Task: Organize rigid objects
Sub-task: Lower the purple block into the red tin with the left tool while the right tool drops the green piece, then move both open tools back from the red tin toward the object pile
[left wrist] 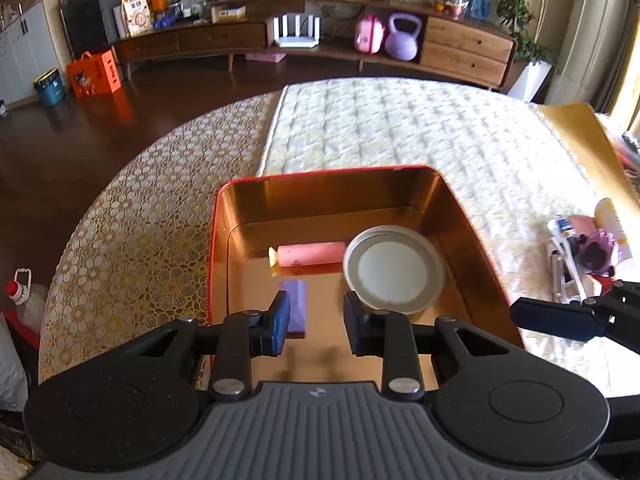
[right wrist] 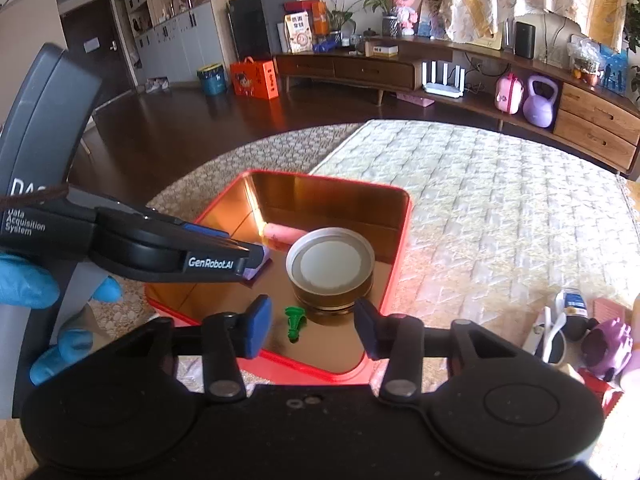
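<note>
A red tin tray (left wrist: pixel 320 172) with a gold inside sits on the table. In it lie a pink tube (left wrist: pixel 310 254), a round tin with a silver lid (left wrist: pixel 394 268) and a purple block (left wrist: pixel 296 308). My left gripper (left wrist: pixel 318 324) hangs open over the tray's near part, nothing between its fingers, the block just past its left finger. In the right wrist view the tray (right wrist: pixel 400 240) also holds a small green piece (right wrist: pixel 295 322), lying loose on the floor. My right gripper (right wrist: pixel 312 330) is open above it, its pads clear of the piece.
A pile of small items (left wrist: pixel 592 252) (right wrist: pixel 600 340), among them a purple toy, lies on the quilted mat (left wrist: pixel 400 128) right of the tray. A blue-gloved hand (right wrist: pixel 24 284) holds the left gripper. The round table's edge curves away on the left.
</note>
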`<act>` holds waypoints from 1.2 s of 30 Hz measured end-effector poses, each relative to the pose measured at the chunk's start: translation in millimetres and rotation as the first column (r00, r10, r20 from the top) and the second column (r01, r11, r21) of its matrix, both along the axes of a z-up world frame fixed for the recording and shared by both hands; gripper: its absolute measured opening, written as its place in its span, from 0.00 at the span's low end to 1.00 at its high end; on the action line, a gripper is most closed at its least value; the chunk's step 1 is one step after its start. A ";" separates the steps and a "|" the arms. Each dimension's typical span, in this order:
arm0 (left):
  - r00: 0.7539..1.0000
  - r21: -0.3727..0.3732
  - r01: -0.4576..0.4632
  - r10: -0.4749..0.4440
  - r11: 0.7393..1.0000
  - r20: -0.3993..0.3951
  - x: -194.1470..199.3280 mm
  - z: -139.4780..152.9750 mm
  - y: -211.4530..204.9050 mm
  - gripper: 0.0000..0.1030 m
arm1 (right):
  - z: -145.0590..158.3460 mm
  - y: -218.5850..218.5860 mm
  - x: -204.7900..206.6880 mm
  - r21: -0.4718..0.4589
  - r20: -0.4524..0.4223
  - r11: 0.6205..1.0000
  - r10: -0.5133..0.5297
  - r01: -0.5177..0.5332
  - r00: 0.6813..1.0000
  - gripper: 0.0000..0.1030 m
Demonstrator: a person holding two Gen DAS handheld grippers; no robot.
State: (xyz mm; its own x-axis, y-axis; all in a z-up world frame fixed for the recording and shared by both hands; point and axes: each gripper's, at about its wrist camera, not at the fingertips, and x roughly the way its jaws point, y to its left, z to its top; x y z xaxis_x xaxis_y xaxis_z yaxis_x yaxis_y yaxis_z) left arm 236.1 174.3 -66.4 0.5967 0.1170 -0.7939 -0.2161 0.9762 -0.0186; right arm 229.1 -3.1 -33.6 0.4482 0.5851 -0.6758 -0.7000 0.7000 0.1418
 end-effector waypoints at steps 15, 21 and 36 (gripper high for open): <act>0.994 -0.005 0.025 -0.024 1.000 0.106 -31.0 33.8 -30.2 0.71 | 30.2 -58.6 -18.2 0.094 0.036 0.995 -0.050 0.047 0.998 0.78; 0.989 -0.027 0.059 -0.055 0.998 0.136 -40.5 41.0 -51.3 0.76 | 37.0 -96.7 -25.2 0.110 0.065 0.990 -0.091 0.083 0.994 0.92; 0.979 -0.040 0.128 -0.120 0.991 0.164 -41.0 31.7 -132.7 0.82 | 31.6 -195.3 -10.0 0.123 0.077 0.961 -0.259 0.248 0.963 0.99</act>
State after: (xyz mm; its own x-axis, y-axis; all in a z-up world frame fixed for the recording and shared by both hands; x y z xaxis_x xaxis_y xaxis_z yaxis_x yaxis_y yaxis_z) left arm 195.1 41.6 -34.7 0.7247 -0.0034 -0.6890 -0.0836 0.9922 -0.0928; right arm 219.1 -198.4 -2.0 0.6485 0.5134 -0.5620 -0.5150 0.8396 0.1727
